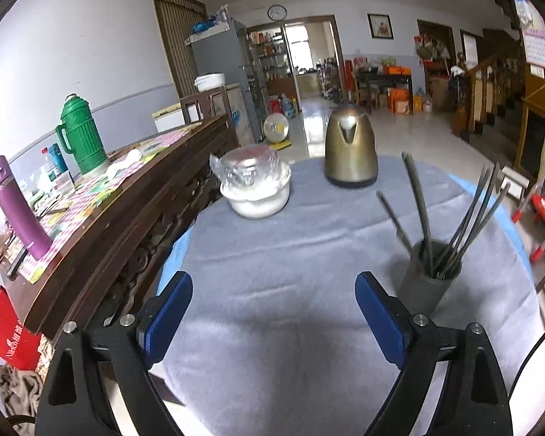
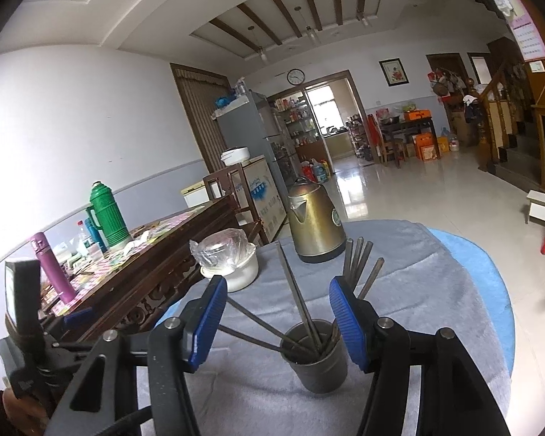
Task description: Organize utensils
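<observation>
A dark grey cylindrical holder (image 1: 427,281) stands upright on the grey cloth, with several dark chopsticks (image 1: 419,203) leaning out of it. In the left wrist view my left gripper (image 1: 274,290) is open and empty, with the holder just right of its right finger. In the right wrist view my right gripper (image 2: 274,299) is open and empty, raised above and just before the holder (image 2: 318,356); the chopsticks (image 2: 298,290) fan out between and behind its blue pads (image 2: 209,314).
A bronze electric kettle (image 1: 350,147) and a white bowl with a plastic-wrapped lid (image 1: 256,185) stand at the far side of the round table (image 1: 272,239). A dark wooden sideboard (image 1: 134,185) on the left carries a green thermos (image 1: 81,136) and purple bottle (image 1: 18,207).
</observation>
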A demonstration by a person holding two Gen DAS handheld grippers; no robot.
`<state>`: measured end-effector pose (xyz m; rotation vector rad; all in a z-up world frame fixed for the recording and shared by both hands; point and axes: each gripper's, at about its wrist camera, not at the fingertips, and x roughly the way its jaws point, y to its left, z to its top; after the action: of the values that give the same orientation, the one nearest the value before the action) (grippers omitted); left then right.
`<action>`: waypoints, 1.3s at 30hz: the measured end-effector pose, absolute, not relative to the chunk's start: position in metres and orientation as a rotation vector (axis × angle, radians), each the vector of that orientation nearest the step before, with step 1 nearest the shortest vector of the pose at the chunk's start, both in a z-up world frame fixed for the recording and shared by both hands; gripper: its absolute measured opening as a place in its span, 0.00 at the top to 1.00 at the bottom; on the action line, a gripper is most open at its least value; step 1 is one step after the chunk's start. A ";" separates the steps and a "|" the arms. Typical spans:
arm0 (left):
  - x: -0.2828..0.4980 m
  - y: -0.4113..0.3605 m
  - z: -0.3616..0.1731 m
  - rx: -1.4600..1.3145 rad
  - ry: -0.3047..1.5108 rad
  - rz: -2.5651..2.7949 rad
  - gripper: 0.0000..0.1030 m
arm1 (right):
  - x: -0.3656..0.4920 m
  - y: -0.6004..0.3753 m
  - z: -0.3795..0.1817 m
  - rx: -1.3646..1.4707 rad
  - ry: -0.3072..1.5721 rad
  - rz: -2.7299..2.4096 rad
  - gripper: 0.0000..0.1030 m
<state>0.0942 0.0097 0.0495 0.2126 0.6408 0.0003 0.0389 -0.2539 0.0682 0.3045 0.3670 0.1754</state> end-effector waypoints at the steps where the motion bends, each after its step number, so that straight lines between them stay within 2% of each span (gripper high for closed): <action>1: 0.093 0.010 0.047 0.214 0.652 0.004 0.11 | 0.037 -0.253 0.067 0.302 0.369 0.177 0.39; 15: 0.081 0.015 0.022 0.196 0.766 0.000 0.11 | 0.003 -0.257 0.041 0.287 0.477 0.135 0.39; 39: 0.069 0.005 0.011 0.211 0.796 -0.033 0.11 | -0.002 -0.244 0.018 0.309 0.600 0.108 0.39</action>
<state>0.0695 0.0047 0.0114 0.2108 0.7965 -0.0325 -0.0021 -0.2438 0.0178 0.3085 0.5995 0.1076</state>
